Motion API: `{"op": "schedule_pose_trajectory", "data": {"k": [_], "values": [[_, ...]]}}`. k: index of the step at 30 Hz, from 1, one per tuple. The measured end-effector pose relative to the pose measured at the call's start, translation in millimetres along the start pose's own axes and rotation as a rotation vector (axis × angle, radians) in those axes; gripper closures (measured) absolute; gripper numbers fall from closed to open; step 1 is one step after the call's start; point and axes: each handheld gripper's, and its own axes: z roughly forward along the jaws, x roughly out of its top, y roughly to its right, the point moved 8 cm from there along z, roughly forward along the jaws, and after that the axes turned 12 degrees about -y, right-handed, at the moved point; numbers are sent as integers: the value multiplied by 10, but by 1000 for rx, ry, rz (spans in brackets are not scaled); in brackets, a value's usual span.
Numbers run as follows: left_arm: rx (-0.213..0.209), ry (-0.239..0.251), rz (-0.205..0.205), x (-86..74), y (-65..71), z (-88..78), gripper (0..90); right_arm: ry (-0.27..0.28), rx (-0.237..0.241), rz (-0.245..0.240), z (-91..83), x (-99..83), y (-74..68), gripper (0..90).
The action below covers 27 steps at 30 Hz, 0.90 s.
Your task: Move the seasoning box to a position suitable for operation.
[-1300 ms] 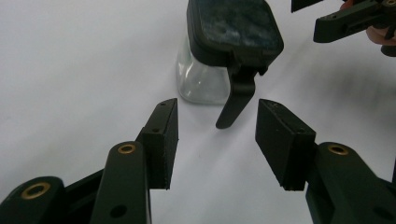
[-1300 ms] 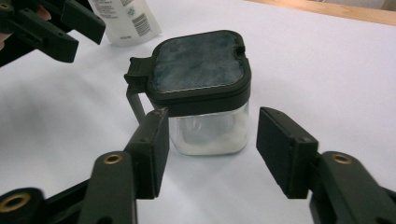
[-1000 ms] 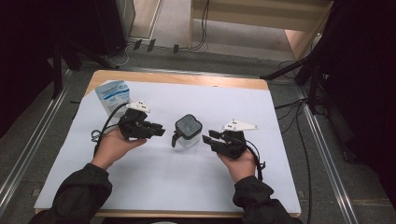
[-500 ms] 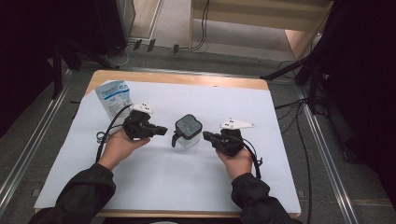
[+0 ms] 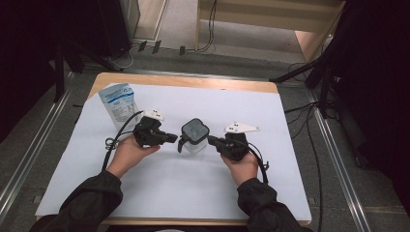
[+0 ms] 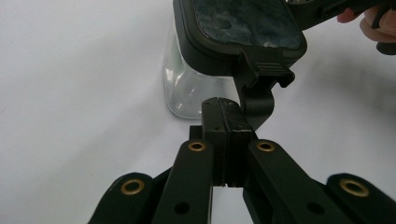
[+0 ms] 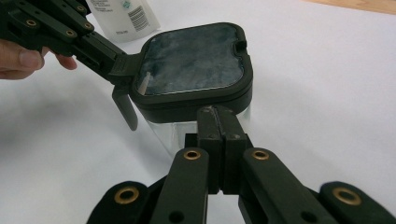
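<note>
With both jaws clenched empty, our left hand-held gripper (image 5: pixel 170 138) and right hand-held gripper (image 5: pixel 212 140) flank the still-lidded jar (image 5: pixel 194 137), its latch (image 6: pixel 261 88) just ahead, unopened.

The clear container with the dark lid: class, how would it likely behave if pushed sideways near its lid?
The container looks rigid and see-through, apparently empty, so probably light and apt to slide on the smooth white sheet. Pushed high at its lid, it might tip.

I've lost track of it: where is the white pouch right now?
In the high view the white pouch lies at the table's far left, beyond the left hand-held gripper and left of the clear container.
</note>
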Motion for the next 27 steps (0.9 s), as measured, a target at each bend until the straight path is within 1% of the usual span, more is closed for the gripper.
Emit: {"op": "schedule_pose_trajectory", "data": {"k": [3,4,5,7,9,14,16,27], "values": [[-3,5,-3,6,3,6,900,-2,6,7,9,-2,0,900],[7,8,-3,9,0,7,900,-1,7,10,12,-2,1,900],[6,12,-2,11,1,4,900,3,10,14,15,1,5,900],[-4,19,-7,16,-2,4,900,5,22,31,14,6,6,900],[-9,23,-14,16,-7,9,900,9,16,27,13,12,11,900],[-21,14,-5,15,14,39,900,2,8,30,28,10,20,900],[-22,12,-7,16,20,49,900,4,8,23,35,12,19,900],[-29,5,-4,13,35,79,900,1,8,25,41,12,19,900]]}}
